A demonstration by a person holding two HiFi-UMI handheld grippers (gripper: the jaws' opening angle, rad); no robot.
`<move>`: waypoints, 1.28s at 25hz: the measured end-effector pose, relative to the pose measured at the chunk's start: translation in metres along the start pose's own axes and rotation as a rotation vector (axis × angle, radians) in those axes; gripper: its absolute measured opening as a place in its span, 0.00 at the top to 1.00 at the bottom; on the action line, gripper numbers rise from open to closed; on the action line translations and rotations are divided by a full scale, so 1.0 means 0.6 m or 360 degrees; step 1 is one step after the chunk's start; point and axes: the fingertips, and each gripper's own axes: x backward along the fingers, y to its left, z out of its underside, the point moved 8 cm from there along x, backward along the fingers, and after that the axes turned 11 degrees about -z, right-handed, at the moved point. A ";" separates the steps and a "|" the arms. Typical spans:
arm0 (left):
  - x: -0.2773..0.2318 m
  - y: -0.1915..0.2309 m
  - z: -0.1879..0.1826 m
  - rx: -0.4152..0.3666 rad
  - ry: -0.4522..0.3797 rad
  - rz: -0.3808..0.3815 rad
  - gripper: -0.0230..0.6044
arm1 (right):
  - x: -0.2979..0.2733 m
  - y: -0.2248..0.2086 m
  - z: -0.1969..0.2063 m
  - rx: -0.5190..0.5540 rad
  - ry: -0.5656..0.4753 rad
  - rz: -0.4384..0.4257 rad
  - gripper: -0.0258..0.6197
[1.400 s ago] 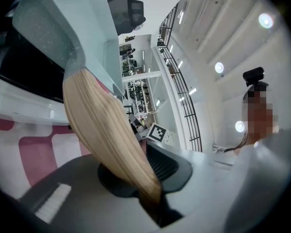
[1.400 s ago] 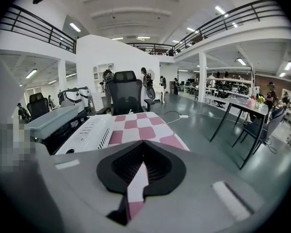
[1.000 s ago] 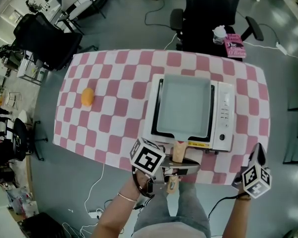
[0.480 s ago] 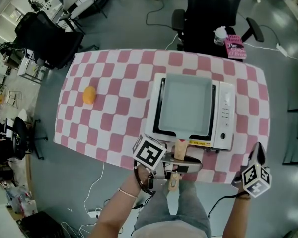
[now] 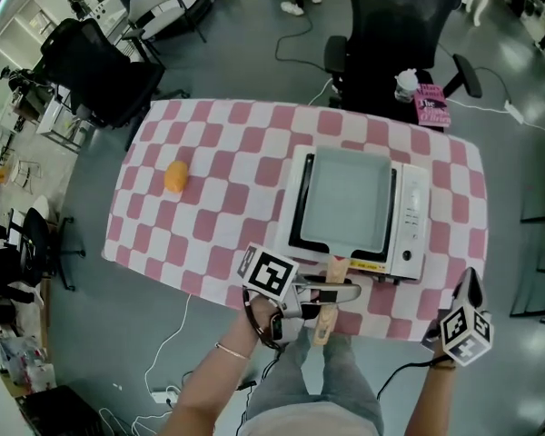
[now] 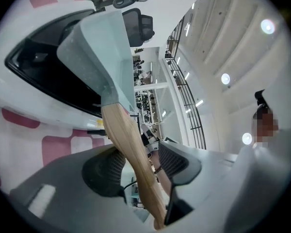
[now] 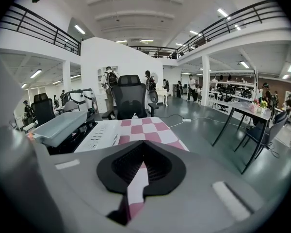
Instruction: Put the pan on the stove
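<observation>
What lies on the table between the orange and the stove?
Nothing: the head view shows only bare checked cloth from the orange to the stove.

The table (image 5: 218, 153) in front of me stands on a grey floor (image 5: 254, 25), and a pink-and-white checked cloth covers its whole top. Two things lie directly on the cloth. A white stove (image 5: 411, 216) with a black cooktop sits in the right half, close to my edge, with its control strip along its right side. A small orange fruit (image 5: 175, 176) lies alone, well apart from the stove, toward the left end.
</observation>
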 end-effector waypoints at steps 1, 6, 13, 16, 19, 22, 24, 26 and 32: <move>0.007 -0.001 0.001 -0.0003 -0.0009 -0.0025 0.64 | 0.002 0.003 -0.003 0.0002 -0.0006 -0.0003 0.95; 0.054 0.002 0.005 -0.0030 -0.0093 -0.0229 0.62 | 0.013 0.021 -0.023 0.0013 -0.0050 -0.0028 0.95; 0.181 -0.006 -0.007 -0.0199 -0.0564 -0.0773 0.70 | 0.024 0.054 -0.066 0.0034 -0.0151 -0.0091 0.95; 0.244 -0.039 -0.025 -0.0351 -0.0886 -0.1031 0.78 | 0.025 0.073 -0.094 0.0058 -0.0213 -0.0130 0.95; 0.293 -0.091 -0.037 -0.0591 -0.1177 -0.1282 0.83 | 0.024 0.097 -0.122 0.0074 -0.0268 -0.0181 0.95; 0.326 -0.149 -0.039 -0.0877 -0.1454 -0.1520 0.88 | 0.031 0.125 -0.152 0.0106 -0.0327 -0.0231 0.95; 0.340 -0.179 -0.038 -0.1042 -0.1614 -0.1654 0.92 | 0.035 0.141 -0.171 0.0131 -0.0381 -0.0258 0.95; 0.349 -0.196 -0.038 -0.1153 -0.1741 -0.1752 0.96 | 0.040 0.155 -0.190 0.0147 -0.0438 -0.0285 0.95; 0.349 -0.211 -0.037 -0.1280 -0.1972 -0.1785 0.97 | 0.064 0.186 -0.223 0.0189 -0.0580 -0.0330 0.95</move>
